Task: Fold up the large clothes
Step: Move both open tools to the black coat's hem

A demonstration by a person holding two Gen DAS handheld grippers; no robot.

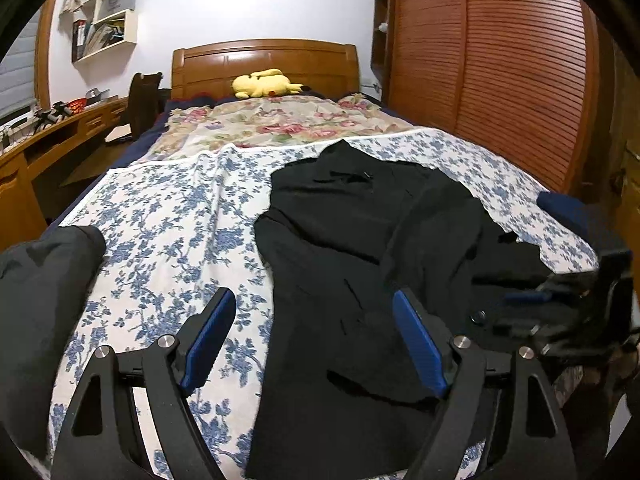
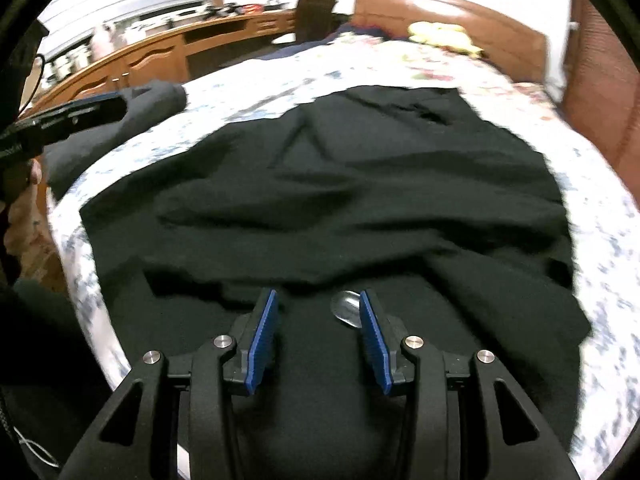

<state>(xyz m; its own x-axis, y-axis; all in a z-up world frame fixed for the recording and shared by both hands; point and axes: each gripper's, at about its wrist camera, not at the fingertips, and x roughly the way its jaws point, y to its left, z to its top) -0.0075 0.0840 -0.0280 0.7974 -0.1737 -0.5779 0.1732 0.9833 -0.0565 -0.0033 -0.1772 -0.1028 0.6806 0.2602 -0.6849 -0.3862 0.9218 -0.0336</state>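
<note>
Black woollen coat [image 1: 352, 240] spread on our blue-flowered white bedsheet [image 1: 168, 216], rumpled and partly folded.

We see its fabric creased in soft ridges, a sleeve laid across the body and a dark round button [image 2: 347, 309] near the front edge. Our left gripper [image 1: 314, 344] hangs spread wide over the coat's left edge; our right gripper [image 2: 318, 334] hovers spread above the near hem, pinching nothing.
</note>
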